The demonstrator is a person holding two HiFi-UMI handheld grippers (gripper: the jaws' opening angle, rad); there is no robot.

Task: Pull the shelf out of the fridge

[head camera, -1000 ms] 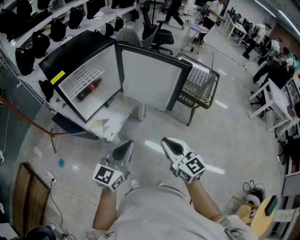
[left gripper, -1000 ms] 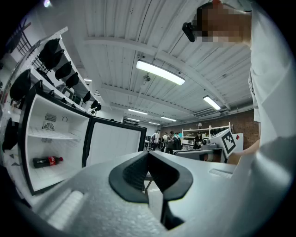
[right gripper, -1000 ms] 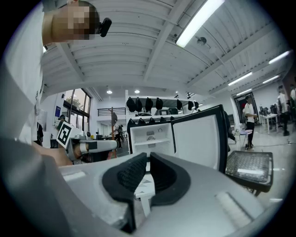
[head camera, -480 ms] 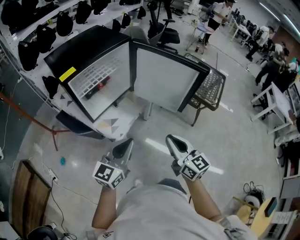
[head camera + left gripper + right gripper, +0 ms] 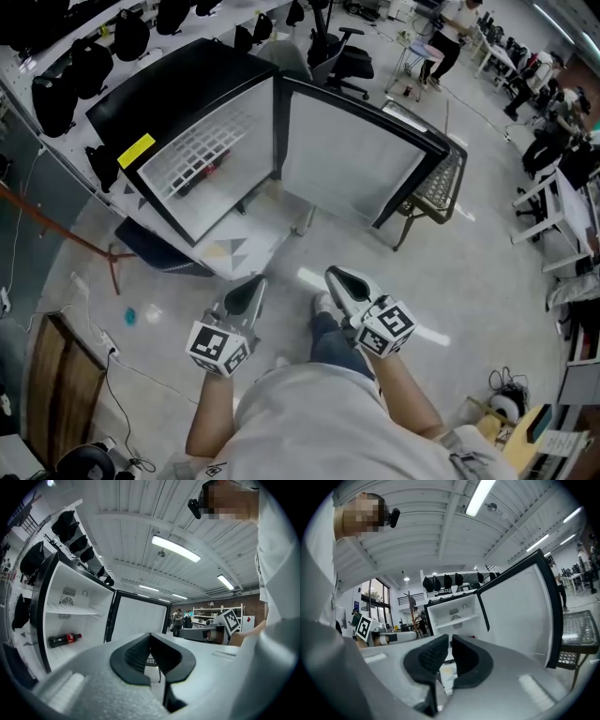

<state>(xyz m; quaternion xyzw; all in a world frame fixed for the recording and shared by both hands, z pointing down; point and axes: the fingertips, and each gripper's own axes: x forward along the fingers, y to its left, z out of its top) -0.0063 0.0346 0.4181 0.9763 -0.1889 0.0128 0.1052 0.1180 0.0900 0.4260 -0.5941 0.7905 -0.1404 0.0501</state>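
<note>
A small black fridge (image 5: pixel 159 89) stands ahead at the upper left, with its white-lined door (image 5: pixel 352 159) swung open to the right. Inside, a white wire shelf (image 5: pixel 202 148) spans the cabinet, and a cola bottle (image 5: pixel 202 171) lies below it. Both grippers are well short of the fridge. My left gripper (image 5: pixel 246 296) is shut and empty, pointing level at the opening. My right gripper (image 5: pixel 341 285) is shut and empty beside it. In the left gripper view the shelf (image 5: pixel 77 612) sits above the bottle (image 5: pixel 63 640). In the right gripper view the shelf (image 5: pixel 459 620) shows in the far cabinet.
A white platform (image 5: pixel 234 253) lies under the fridge. A wire-mesh cart (image 5: pixel 442 183) stands behind the open door. Black bags (image 5: pixel 89 61) hang along a rack at the left. An office chair (image 5: pixel 349 58) and people are farther back. The person's foot (image 5: pixel 323 306) is between the grippers.
The fridge has drawn closer and larger in the head view as both grippers advanced toward it. A leg has stepped forward between the grippers. Both stay shut.
</note>
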